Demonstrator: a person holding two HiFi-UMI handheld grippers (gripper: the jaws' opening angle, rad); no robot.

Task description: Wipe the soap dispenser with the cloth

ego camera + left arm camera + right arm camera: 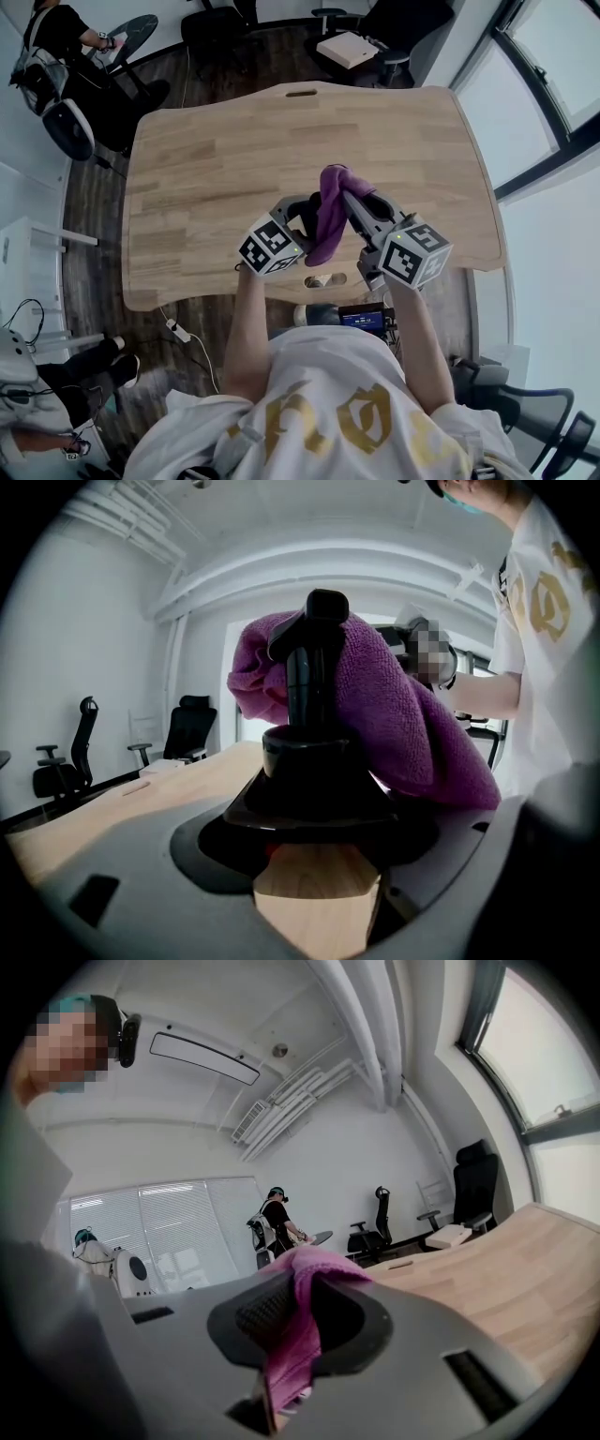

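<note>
Left tongs, clamped on the black soap dispenser, should hold steady while right tongs, pinching the purple cloth, rub its pump.

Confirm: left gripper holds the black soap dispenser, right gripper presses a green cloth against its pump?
Wrong colour: the cloth is purple, not green, per the head view. The left gripper holds the black soap dispenser; the right gripper presses the cloth against its pump.

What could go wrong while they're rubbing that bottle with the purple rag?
The cloth drapes over the pump of the soap dispenser; a hard rub might press it and squirt soap. The left gripper holds the dispenser over the table; a tug from the right gripper could loosen it.
</note>
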